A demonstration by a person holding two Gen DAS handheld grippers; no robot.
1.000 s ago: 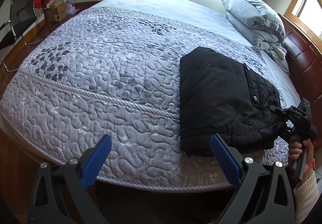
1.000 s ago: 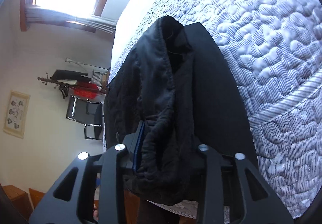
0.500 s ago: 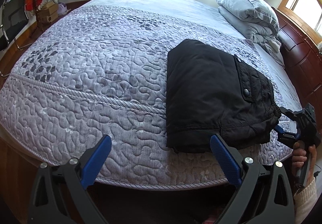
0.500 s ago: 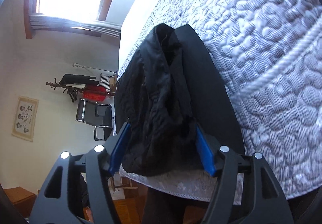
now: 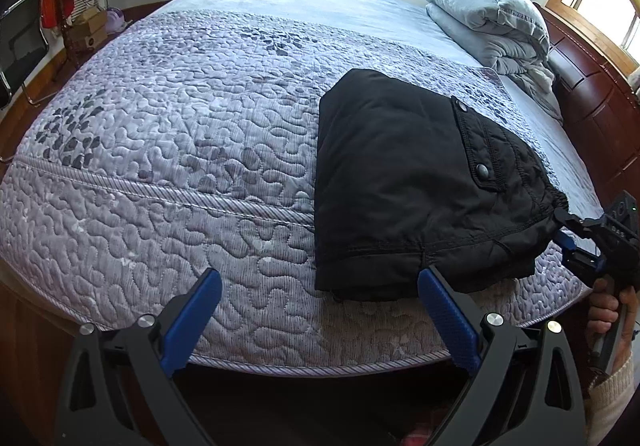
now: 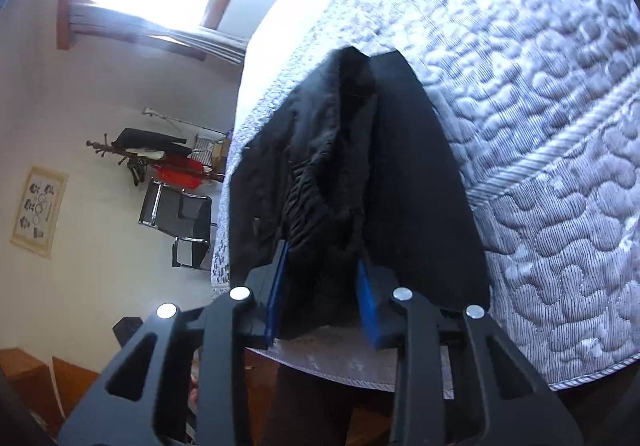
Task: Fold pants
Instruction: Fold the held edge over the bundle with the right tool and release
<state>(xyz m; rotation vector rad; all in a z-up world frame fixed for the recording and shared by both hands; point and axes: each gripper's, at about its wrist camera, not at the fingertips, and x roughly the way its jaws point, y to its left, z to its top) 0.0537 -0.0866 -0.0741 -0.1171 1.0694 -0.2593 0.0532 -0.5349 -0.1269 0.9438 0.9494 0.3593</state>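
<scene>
The black pants (image 5: 416, 189) lie folded in a compact rectangle on the quilted bed (image 5: 180, 149), near its front right corner. My left gripper (image 5: 320, 310) is open and empty, just off the bed's front edge, its right finger close to the pants' front hem. My right gripper (image 6: 320, 286) sits at the pants' right end, where the bunched waistband (image 6: 328, 213) lies between its blue pads; the jaws stand partly apart around the cloth. It also shows at the right edge of the left wrist view (image 5: 592, 242).
A folded grey duvet and pillow (image 5: 488, 17) lie at the head of the bed by the wooden headboard (image 5: 592, 101). A chair (image 6: 176, 221) and a coat rack (image 6: 160, 157) stand by the far wall. Wooden floor lies below the bed's front edge.
My right gripper let go of the waistband, opened wide, and now its jaws have narrowed around the cloth again. The left gripper drew back slightly; the pants stayed flat.
</scene>
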